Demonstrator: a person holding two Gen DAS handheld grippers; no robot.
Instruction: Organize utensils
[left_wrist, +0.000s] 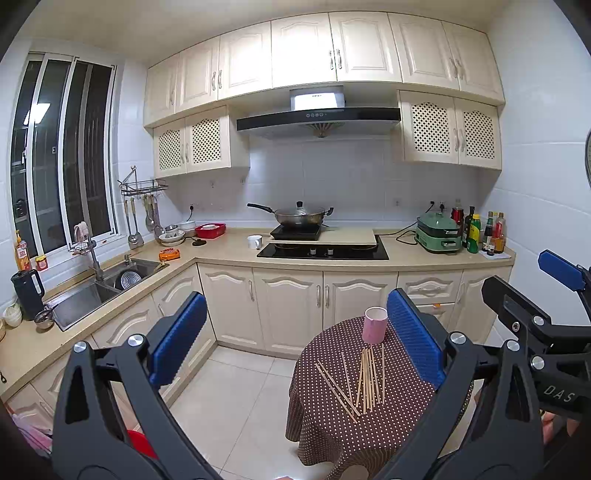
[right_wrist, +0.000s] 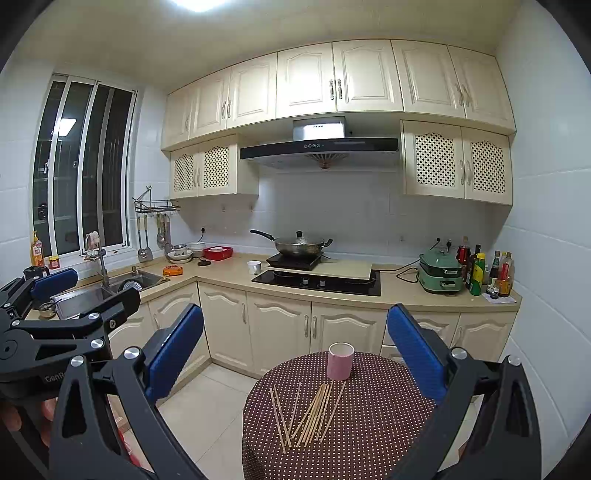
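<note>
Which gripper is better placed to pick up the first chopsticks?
Probably the right gripper: in its view the chopsticks lie centred between its open jaws. In the left view they sit off to the right.

The left tool (left_wrist: 295, 339) and the right tool (right_wrist: 295, 345) both gape wide, side by side, low in frame.

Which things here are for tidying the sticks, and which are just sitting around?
For the job:
chopsticks scattered on the dotted table
pink cup standing behind them
left tool and right tool, both open

Just sitting around:
wok
green cooker
sauce bottles
white mug
red basket
</note>
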